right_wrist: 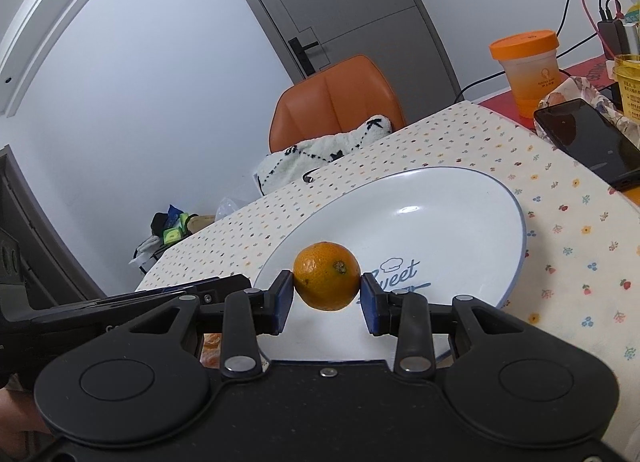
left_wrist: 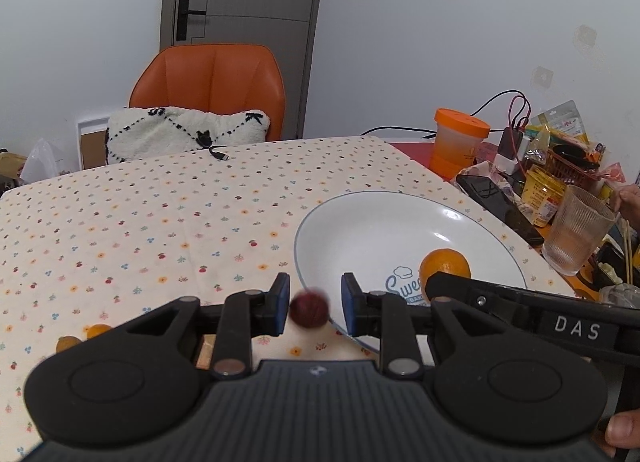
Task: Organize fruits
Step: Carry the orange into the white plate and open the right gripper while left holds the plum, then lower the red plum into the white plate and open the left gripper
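- Resting on the flowered tablecloth [left_wrist: 160, 202], a white plate [left_wrist: 360, 222] with a blue rim and blue lettering is seen at the centre right of the left wrist view; the same plate [right_wrist: 440, 214] fills the middle of the right wrist view.
- One orange [left_wrist: 444, 262] is seen over the plate's lower right part, partly hidden by the black body of the other gripper; whether it touches the plate cannot be told.
- In the right wrist view that orange [right_wrist: 327, 276] sits between the blue pads of the right gripper [right_wrist: 327, 298]; the left pad touches it, while a thin gap seems to show at the right pad, so a firm grip cannot be told.
- The left gripper [left_wrist: 315, 306] is spread apart, and a small dark red fruit [left_wrist: 309, 309], blurred, is seen between its pads at the plate's near rim, touching neither pad.
- Two more small orange fruits [left_wrist: 82, 336] are seen on the cloth at the lower left of the left wrist view.
- A ribbed glass [left_wrist: 578, 230], an orange-lidded tub [left_wrist: 460, 142], a black phone [right_wrist: 588, 138] and packets crowd the right edge of the table.
- Open cloth is left across the upper left, up to the far edge by the orange chair [left_wrist: 208, 82].
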Demonstrator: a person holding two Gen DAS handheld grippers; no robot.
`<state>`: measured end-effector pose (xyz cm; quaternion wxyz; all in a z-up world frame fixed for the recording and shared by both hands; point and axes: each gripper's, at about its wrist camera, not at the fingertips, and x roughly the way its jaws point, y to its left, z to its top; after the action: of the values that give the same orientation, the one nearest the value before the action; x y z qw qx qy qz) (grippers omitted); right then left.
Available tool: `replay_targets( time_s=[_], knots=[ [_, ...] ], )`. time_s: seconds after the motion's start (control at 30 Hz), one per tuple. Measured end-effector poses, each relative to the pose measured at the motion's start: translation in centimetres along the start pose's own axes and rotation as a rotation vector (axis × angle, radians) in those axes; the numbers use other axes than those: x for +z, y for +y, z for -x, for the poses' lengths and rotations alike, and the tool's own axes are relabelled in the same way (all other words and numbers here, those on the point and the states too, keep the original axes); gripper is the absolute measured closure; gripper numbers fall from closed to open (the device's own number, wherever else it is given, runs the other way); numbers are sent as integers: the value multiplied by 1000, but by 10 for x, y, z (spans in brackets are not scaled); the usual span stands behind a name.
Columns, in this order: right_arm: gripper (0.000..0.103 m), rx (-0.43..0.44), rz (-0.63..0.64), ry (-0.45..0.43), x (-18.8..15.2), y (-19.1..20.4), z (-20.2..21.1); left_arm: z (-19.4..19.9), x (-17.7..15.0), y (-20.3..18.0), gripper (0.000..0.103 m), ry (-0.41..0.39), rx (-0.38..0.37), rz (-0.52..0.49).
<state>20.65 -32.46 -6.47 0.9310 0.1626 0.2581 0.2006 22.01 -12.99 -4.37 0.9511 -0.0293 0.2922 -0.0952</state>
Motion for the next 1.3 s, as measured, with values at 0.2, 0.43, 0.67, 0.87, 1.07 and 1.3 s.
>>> replay_targets(
  time_s=[0.2, 0.43, 0.67, 0.87, 1.07, 1.3],
  knots=[
    [68, -7, 6, 3, 0, 2, -3, 10, -2, 11, 77, 0, 22, 15],
    [68, -33, 12, 0, 1, 2, 0, 26, -5, 24, 77, -4, 54, 34],
    [50, -62, 16, -33, 0, 6, 10, 36, -14, 25, 75, 16, 36, 34],
    [50, -47, 22, -27, -4, 10, 18, 30, -24, 17, 75, 43, 4, 20],
    [50, -46, 29, -9, -9, 10, 23, 14, -37, 12, 75, 82, 6, 24],
    [50, -45, 20, 5, -15, 7, 25, 3, -42, 15, 82, 110, 4, 55]
  ],
)
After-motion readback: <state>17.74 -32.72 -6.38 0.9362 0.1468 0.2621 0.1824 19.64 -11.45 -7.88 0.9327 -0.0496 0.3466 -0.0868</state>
